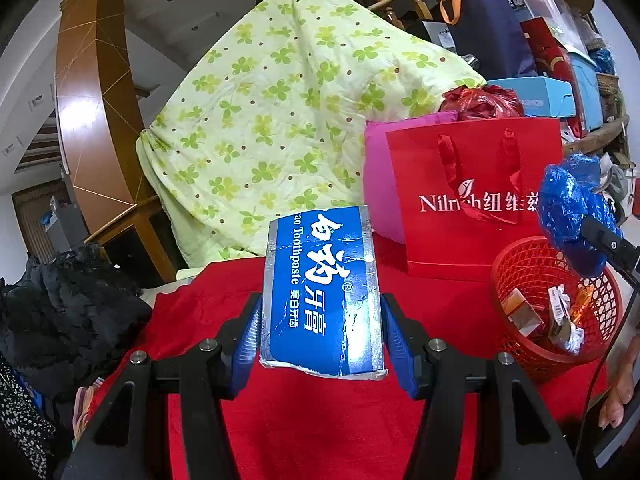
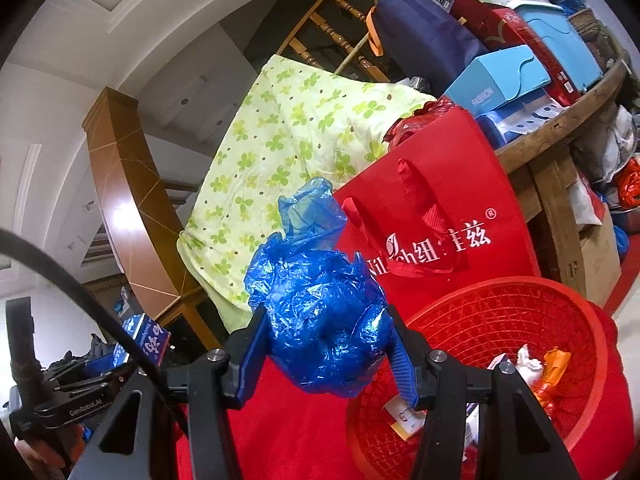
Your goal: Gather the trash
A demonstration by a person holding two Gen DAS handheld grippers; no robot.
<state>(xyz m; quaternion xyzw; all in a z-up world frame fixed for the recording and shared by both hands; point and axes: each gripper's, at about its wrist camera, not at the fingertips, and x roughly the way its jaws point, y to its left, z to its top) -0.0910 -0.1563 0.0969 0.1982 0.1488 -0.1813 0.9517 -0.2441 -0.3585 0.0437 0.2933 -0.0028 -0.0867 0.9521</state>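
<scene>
Blue cardboard is sitting clamped between the left gripper's pads: a toothpaste box, held upright and raised above the red cloth. At 3 o'clock in the left view, a red mesh basket is standing on that cloth, holding several wrappers. The right gripper is clenching a crumpled blue plastic bag, which is hanging just beside the basket rim at 4 o'clock in the right view. A red gift bag is standing behind the basket, at 2 o'clock. A green-patterned quilt is draping at 12 o'clock.
</scene>
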